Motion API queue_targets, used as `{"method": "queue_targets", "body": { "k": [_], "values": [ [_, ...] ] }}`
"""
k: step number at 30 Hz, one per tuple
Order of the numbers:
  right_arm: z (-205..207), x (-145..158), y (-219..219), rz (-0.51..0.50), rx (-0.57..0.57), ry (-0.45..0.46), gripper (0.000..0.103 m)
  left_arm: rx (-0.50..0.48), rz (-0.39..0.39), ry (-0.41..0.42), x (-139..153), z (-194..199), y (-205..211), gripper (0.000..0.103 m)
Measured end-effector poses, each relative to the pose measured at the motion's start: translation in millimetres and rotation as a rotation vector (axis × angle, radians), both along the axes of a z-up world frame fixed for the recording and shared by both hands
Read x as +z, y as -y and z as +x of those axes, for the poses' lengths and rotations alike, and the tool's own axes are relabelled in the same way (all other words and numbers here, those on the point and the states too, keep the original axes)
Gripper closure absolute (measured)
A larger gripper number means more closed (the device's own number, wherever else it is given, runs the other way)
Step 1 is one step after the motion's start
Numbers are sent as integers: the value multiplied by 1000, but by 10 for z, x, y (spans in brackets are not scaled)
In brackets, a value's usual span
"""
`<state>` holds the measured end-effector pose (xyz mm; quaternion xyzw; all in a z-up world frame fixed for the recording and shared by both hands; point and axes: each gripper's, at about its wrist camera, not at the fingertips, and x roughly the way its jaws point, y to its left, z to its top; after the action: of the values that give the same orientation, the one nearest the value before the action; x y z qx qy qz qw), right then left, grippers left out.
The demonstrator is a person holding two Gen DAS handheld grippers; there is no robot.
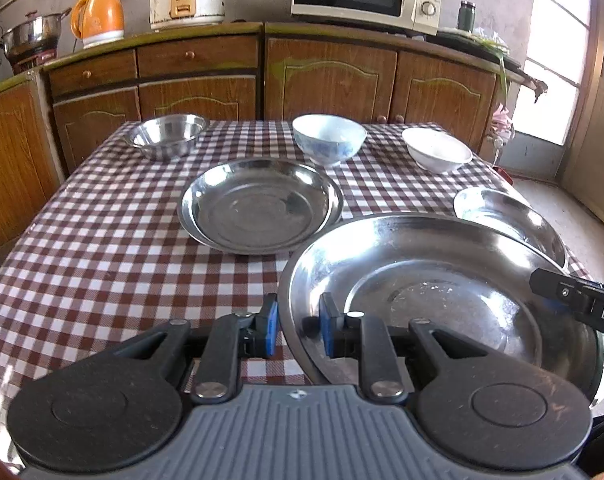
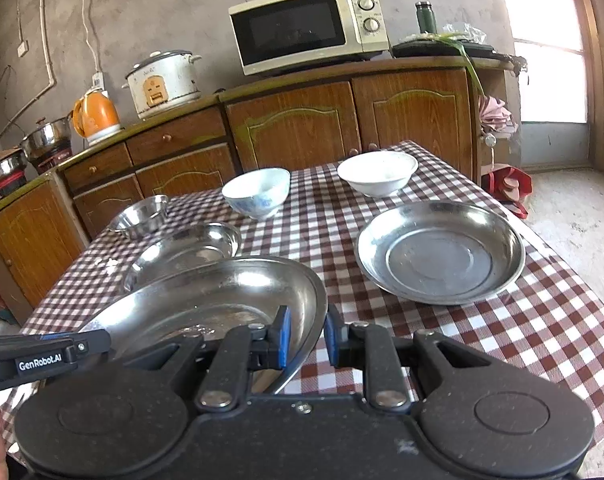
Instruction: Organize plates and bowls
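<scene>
Near table edge: large steel plate, rim pinched both sides by left gripper and right gripper. Thin, rigid, light, slick metal; grip rim. Two smaller steel plates beyond.

1. Daylight was admitted through the window at the right, which was overexposed to white in both views.
2. Bright glare was reflected from the held steel plate and the other steel dishes.
3. Straight lines of the cabinets were bowed by fisheye distortion toward the edges.
4. Focus was kept sharp; no motion blur was observed.
</scene>
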<state>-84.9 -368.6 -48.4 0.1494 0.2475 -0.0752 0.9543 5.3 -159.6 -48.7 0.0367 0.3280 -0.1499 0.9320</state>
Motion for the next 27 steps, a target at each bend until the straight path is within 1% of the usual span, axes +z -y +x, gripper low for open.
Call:
{"method": "queue_targets", "body": {
  "k": [9, 27],
  "values": [
    [91, -166, 48, 4, -1, -37, 79, -3, 15, -27, -143, 73, 63, 80],
    [340, -415, 104, 11, 11, -88, 79, 4, 53, -64, -311, 222, 128, 80]
  ]
}}
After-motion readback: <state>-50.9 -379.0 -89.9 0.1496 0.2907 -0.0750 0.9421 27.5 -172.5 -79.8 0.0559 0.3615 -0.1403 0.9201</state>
